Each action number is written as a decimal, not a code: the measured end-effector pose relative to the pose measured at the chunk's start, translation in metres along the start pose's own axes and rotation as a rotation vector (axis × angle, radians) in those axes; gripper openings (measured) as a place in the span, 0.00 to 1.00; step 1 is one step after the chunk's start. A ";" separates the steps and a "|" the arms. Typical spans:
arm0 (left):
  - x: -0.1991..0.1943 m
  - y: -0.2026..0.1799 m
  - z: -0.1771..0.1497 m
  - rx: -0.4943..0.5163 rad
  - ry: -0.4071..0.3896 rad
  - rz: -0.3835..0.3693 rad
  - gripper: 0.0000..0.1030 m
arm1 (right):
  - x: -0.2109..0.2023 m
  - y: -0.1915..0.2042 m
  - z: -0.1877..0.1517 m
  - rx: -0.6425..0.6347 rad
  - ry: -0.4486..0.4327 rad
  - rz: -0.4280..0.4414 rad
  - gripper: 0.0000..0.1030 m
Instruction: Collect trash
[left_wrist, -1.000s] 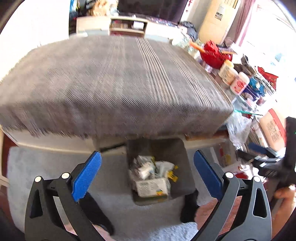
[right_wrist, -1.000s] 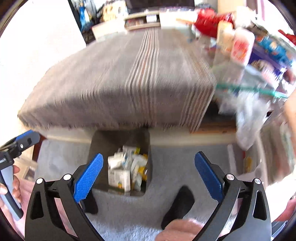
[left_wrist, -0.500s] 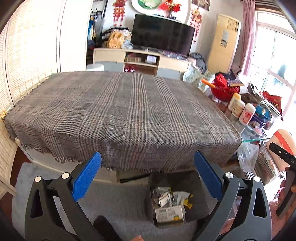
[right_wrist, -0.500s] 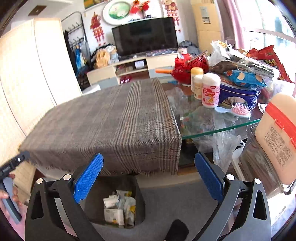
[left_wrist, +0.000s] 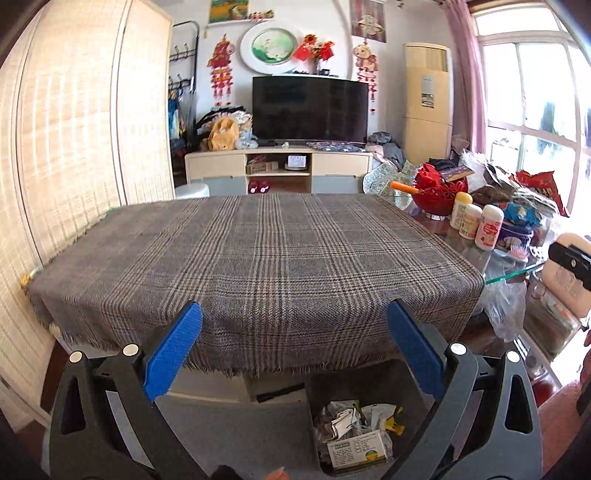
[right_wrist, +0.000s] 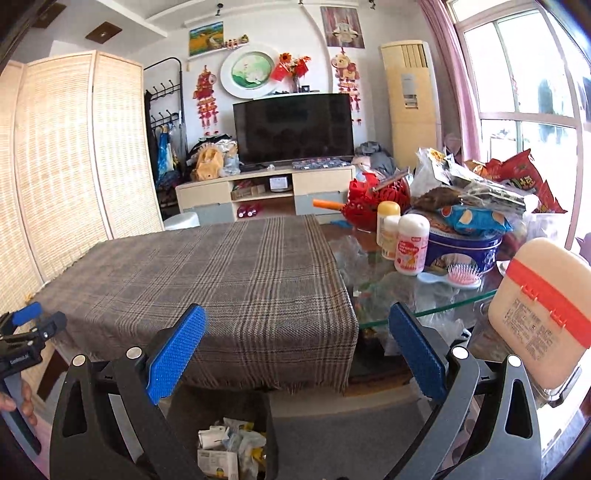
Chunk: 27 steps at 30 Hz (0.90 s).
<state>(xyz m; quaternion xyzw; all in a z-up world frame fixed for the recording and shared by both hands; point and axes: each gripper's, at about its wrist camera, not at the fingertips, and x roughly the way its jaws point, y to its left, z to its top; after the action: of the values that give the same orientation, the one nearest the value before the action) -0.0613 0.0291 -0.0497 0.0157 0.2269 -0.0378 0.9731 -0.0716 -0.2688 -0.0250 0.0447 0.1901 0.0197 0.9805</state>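
The left wrist view takes in the whole width of the grey plaid tablecloth (left_wrist: 258, 266), woven and fringed along its near hem, with a black part of the right gripper at its far right edge. The right wrist view sits further right and shows what the other only crowds into a corner: the bare glass tabletop (right_wrist: 424, 295) beside the cloth, a round blue tin (right_wrist: 461, 247) with a blue snack bag lying on it, three white plastic bottles (right_wrist: 410, 240) touching the tin's left side, a pink hairbrush (right_wrist: 461, 277) just in front, and a red openwork basket (right_wrist: 376, 201) further back. Near right, a cream plastic box with a red band (right_wrist: 539, 314) stands tilted. At this view's left edge a hand (right_wrist: 22, 398) grips the handle of the left gripper.

The left gripper (left_wrist: 295, 347) is released, its ribbed blue pads (left_wrist: 173, 350) spread wide with nothing between them. The right gripper (right_wrist: 297, 349) is likewise spread and empty.

The trash bin (left_wrist: 314, 384), a dark, square-cornered box, stands on the grey carpet below the cloth's near hem. In it lies the trash (left_wrist: 354, 432): crumpled white wrappers, a yellow scrap and a printed carton. The right wrist view shows the same bin (right_wrist: 267, 417) from its other side, low between the pads.
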 end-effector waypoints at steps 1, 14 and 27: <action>-0.002 -0.004 -0.001 0.017 -0.009 0.000 0.92 | 0.000 0.002 0.000 -0.007 -0.004 0.000 0.97; -0.002 -0.011 0.000 -0.007 -0.022 0.016 0.92 | 0.005 0.023 -0.003 -0.063 0.001 -0.023 0.97; -0.005 -0.015 -0.001 0.011 -0.037 0.007 0.92 | 0.010 0.014 -0.004 -0.012 0.029 -0.011 0.97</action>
<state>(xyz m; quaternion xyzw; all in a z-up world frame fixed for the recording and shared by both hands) -0.0669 0.0144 -0.0485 0.0209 0.2086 -0.0361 0.9771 -0.0636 -0.2542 -0.0310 0.0373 0.2044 0.0161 0.9780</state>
